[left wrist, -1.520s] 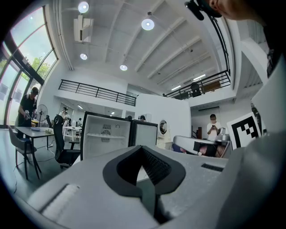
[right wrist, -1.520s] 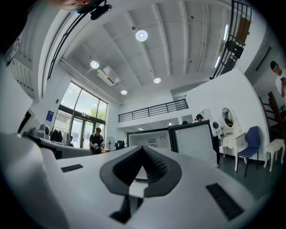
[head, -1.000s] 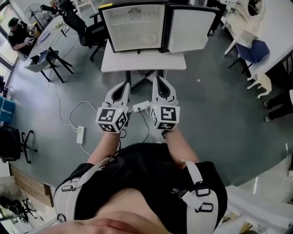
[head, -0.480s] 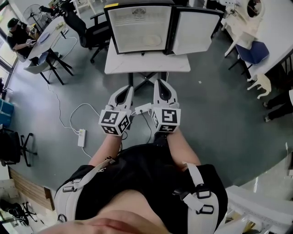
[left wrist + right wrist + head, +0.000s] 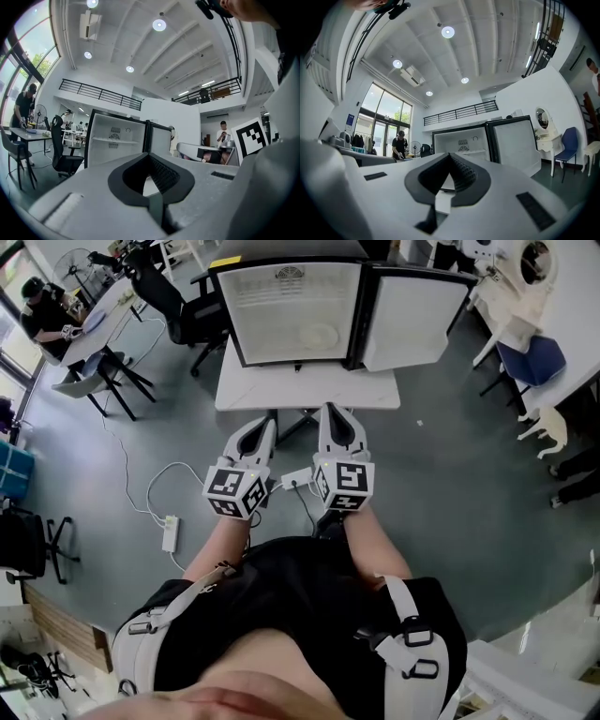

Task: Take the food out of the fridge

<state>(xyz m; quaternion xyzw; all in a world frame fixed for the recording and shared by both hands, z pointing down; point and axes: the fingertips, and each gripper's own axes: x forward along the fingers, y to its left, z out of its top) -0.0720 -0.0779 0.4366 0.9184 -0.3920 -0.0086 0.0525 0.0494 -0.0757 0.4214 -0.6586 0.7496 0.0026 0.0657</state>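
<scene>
A small fridge stands open on a white table, its door swung to the right. Inside it is white, with one shelf, and a pale round thing lies low in it. My left gripper and right gripper are held side by side before the table's near edge, pointing level at the fridge. Both are shut with nothing between the jaws. The fridge shows ahead in the left gripper view beyond the closed left gripper. In the right gripper view the fridge lies past the right gripper.
A power strip and loose cables lie on the grey floor left of me. Office chairs and a desk with a seated person stand at the far left. A blue chair and white furniture are at the right.
Both grippers have moved forward together toward the table. The fridge now looks larger and nearer in the head view.
</scene>
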